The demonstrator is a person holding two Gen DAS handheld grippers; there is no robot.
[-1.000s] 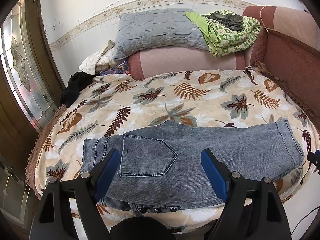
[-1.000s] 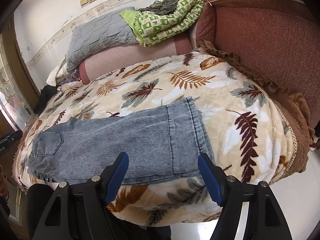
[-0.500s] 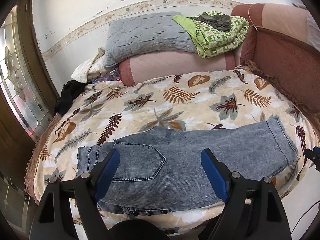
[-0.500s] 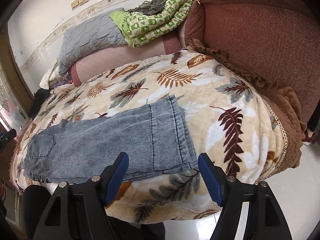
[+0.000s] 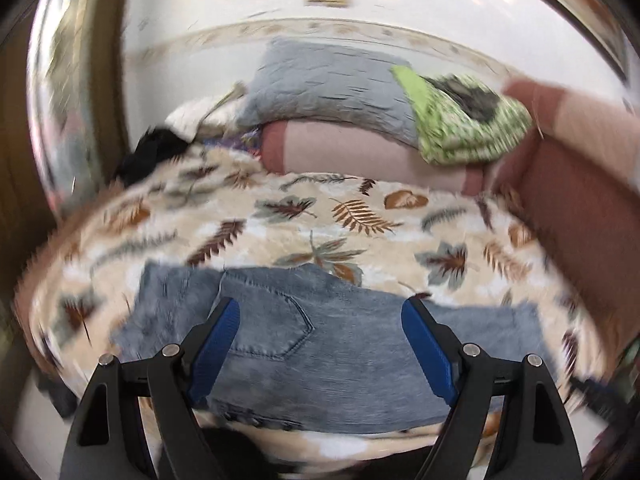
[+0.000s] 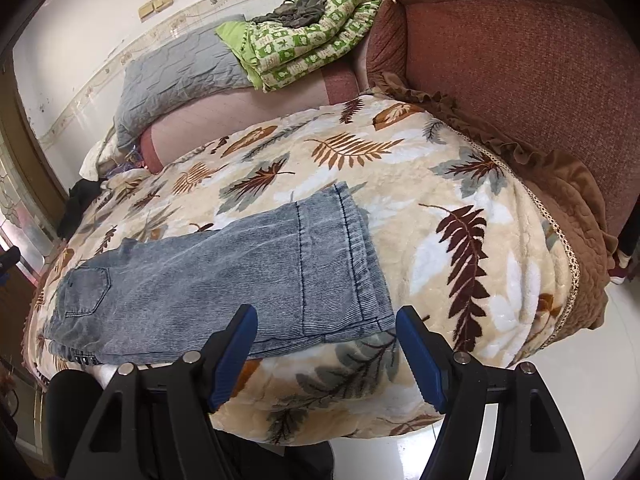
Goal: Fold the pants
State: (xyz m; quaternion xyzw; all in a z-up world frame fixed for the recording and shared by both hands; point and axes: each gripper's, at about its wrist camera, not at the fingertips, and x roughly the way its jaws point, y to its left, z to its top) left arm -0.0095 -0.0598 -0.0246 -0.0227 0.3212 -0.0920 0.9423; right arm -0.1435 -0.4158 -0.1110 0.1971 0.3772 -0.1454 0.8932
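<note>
Grey-blue denim pants (image 6: 224,272) lie flat along the near edge of a leaf-patterned blanket (image 6: 440,216), folded lengthwise with one leg on the other. The waist and back pocket (image 5: 276,328) are at the left, the hems (image 6: 360,256) at the right. My left gripper (image 5: 320,308) hangs open above the waist end, nothing between its blue pads; this view is blurred. My right gripper (image 6: 324,316) stands open just in front of the hem end, apart from the cloth.
A grey pillow (image 6: 180,68) and a green patterned quilt (image 6: 304,48) rest on a pink bolster at the back. A brown padded headboard (image 6: 520,52) rises at the right. Dark clothing (image 6: 80,200) lies at the far left. White floor (image 6: 600,360) shows below the bed's edge.
The left wrist view has rolled and blurred, so the pants now slant down to the right in it. The right wrist view has backed off a little from the hems.
</note>
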